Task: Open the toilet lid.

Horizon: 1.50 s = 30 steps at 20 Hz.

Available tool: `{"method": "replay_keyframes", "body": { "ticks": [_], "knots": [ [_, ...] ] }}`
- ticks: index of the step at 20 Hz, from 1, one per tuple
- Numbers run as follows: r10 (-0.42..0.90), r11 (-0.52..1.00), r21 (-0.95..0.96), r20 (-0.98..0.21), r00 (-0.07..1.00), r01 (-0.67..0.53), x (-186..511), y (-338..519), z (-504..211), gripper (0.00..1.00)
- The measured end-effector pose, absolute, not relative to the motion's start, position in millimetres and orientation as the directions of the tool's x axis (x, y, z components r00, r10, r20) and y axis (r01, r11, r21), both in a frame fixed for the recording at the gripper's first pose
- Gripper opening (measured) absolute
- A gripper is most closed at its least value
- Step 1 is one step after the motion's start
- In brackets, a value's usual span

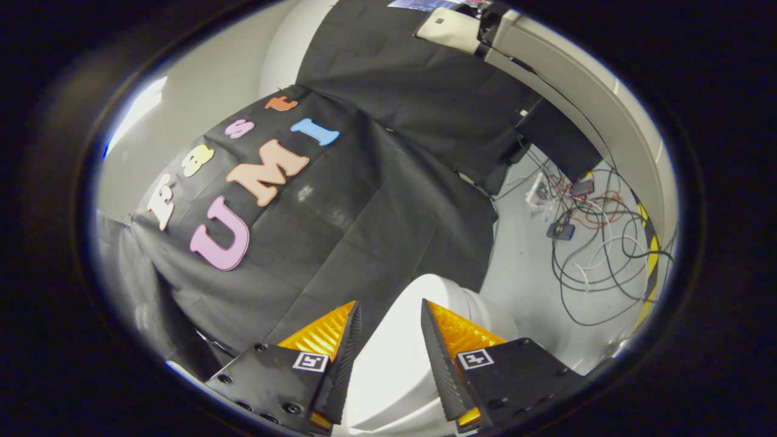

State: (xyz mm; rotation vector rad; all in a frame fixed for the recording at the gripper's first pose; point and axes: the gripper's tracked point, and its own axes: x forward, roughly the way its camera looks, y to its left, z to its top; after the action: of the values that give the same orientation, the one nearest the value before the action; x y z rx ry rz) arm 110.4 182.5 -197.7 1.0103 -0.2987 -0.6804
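Parted fingers (358, 340) astride toilet lid (394, 364)

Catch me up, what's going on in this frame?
A person is working a handheld gripper at a white toilet in a booth. The fingers are open, with the white toilet lid showing in the gap between them; whether either finger touches it can't be told. The view is tilted. Beyond the toilet, black cloth hangs as a wall, and a tangle of cables lies on the grey floor.
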Motion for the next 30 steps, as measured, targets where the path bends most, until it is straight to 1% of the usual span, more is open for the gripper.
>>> {"method": "replay_keyframes", "body": {
  "ticks": [5, 9, 16, 19, 24, 25, 28, 30],
  "knots": [
    [-0.662, 0.251, 0.897, -0.115, 0.741, 0.363, 107, 190, -224, 0.62],
    [-0.686, 0.192, 0.922, -0.119, 0.717, 0.336, 102, 193, -233, 0.63],
    [-0.702, 0.107, 0.923, -0.193, 0.686, 0.369, 98, 198, -260, 0.63],
    [-0.715, 0.103, 0.936, -0.166, 0.679, 0.337, 96, 200, -255, 0.62],
    [-0.726, 0.070, 0.944, -0.173, 0.666, 0.321, 91, 204, -265, 0.62],
    [-0.729, 0.073, 0.949, -0.158, 0.666, 0.305, 89, 206, -262, 0.62],
    [-0.763, 0.065, 0.955, -0.138, 0.632, 0.288, 81, 202, -262, 0.62],
    [-0.785, 0.059, 0.968, -0.105, 0.610, 0.243, 74, 199, -254, 0.63]
  ]
}}
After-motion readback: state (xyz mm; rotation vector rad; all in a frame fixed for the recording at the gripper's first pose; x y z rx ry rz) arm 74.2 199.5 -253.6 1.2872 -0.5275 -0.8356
